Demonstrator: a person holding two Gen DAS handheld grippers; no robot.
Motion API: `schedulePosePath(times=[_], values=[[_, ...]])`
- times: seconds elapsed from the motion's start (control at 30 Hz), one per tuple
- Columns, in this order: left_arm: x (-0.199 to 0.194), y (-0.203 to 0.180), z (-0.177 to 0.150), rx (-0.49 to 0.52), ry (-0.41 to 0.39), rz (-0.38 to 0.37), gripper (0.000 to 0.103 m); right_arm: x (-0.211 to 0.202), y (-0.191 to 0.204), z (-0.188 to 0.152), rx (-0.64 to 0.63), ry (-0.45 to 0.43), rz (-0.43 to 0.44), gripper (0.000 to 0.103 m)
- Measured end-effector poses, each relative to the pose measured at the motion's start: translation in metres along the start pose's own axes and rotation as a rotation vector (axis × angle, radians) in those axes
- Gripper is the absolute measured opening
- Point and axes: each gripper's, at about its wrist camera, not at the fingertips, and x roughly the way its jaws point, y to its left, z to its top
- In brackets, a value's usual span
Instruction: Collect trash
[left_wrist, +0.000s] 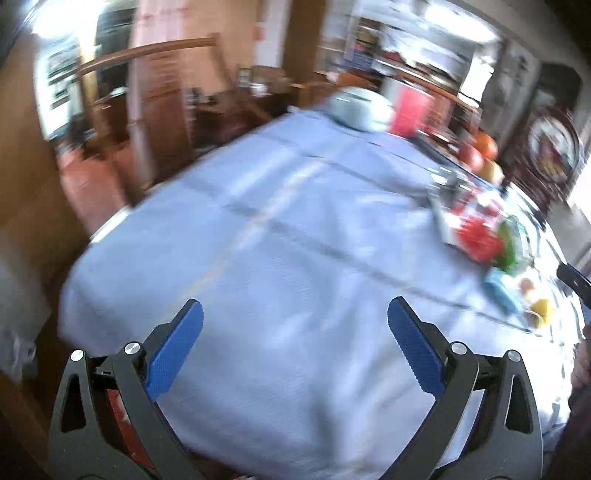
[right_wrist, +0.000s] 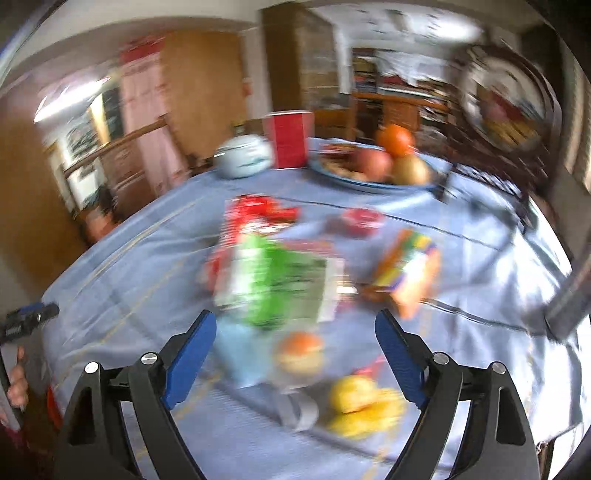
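Both views are blurred by motion. Trash lies on a table under a light blue cloth: a red and green wrapper pile, an orange carton, a small red cup, a light blue piece, an orange-white lump and yellow crumpled pieces. My right gripper is open and empty, just above the near trash. My left gripper is open and empty over bare cloth; the trash lies to its far right.
At the table's far side stand a pale lidded pot, a red cup and a blue plate of fruit. A dark chair is at the right. Wooden furniture and a doorway lie beyond the left edge.
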Motion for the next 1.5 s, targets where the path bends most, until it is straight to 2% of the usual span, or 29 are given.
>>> schedulePosePath(times=[0.07, 0.1, 0.13, 0.37, 0.5, 0.57, 0.6, 0.63, 0.67, 0.7, 0.73, 0.8, 0.9, 0.97, 1.13, 1.23, 1.3, 1.37, 1.4, 1.5], values=[[0.014, -0.031, 0.012, 0.055, 0.022, -0.045, 0.096, 0.008, -0.024, -0.005, 0.063, -0.012, -0.002, 0.087], [0.023, -0.051, 0.018, 0.090, 0.032, -0.072, 0.096, 0.015, -0.035, -0.005, 0.094, 0.023, -0.042, 0.087], [0.028, -0.067, 0.022, 0.118, 0.038, -0.091, 0.096, 0.016, -0.043, -0.003, 0.110, 0.027, -0.035, 0.087], [0.062, -0.182, 0.036, 0.283, 0.061, -0.241, 0.096, 0.002, -0.063, 0.000, 0.213, -0.031, -0.044, 0.090], [0.088, -0.222, 0.039, 0.329, 0.088, -0.272, 0.096, -0.007, -0.069, -0.002, 0.238, -0.047, -0.057, 0.090], [0.097, -0.229, 0.041, 0.327, 0.101, -0.274, 0.096, -0.013, -0.070, -0.002, 0.252, -0.052, -0.055, 0.090], [0.104, -0.232, 0.043, 0.318, 0.100, -0.276, 0.094, -0.013, -0.072, -0.002, 0.261, -0.054, -0.054, 0.090], [0.107, -0.237, 0.045, 0.308, 0.090, -0.279, 0.082, -0.013, -0.073, -0.002, 0.267, -0.052, -0.052, 0.090], [0.111, -0.236, 0.047, 0.300, 0.078, -0.285, 0.066, -0.012, -0.074, -0.001, 0.272, -0.047, -0.049, 0.090], [0.110, -0.235, 0.048, 0.297, 0.068, -0.287, 0.061, -0.011, -0.074, -0.002, 0.276, -0.040, -0.044, 0.090], [0.109, -0.232, 0.050, 0.295, 0.052, -0.295, 0.048, -0.009, -0.075, -0.003, 0.284, -0.028, -0.033, 0.090], [0.104, -0.226, 0.054, 0.279, 0.012, -0.331, 0.028, -0.007, -0.075, -0.004, 0.296, -0.014, -0.015, 0.090], [0.092, -0.196, 0.066, 0.175, -0.031, -0.427, 0.027, -0.006, -0.073, -0.005, 0.288, -0.008, -0.024, 0.090], [0.090, -0.178, 0.073, 0.123, -0.043, -0.458, 0.027, -0.005, -0.071, -0.006, 0.279, -0.003, -0.029, 0.090], [0.091, -0.142, 0.075, 0.055, -0.037, -0.463, 0.027, 0.001, -0.063, -0.009, 0.247, 0.026, -0.030, 0.090], [0.086, -0.121, 0.073, 0.036, -0.062, -0.411, 0.025, 0.004, -0.056, -0.010, 0.217, 0.040, -0.026, 0.090], [0.087, -0.109, 0.074, 0.002, -0.060, -0.406, 0.026, 0.005, -0.050, -0.011, 0.195, 0.046, -0.022, 0.090], [0.092, -0.100, 0.075, -0.032, -0.042, -0.393, 0.031, 0.007, -0.045, -0.012, 0.172, 0.050, -0.024, 0.090], [0.096, -0.097, 0.075, -0.054, -0.020, -0.397, 0.037, 0.007, -0.042, -0.012, 0.159, 0.052, -0.028, 0.090], [0.097, -0.091, 0.073, -0.097, -0.004, -0.432, 0.062, 0.008, -0.038, -0.013, 0.142, 0.056, -0.034, 0.090]])
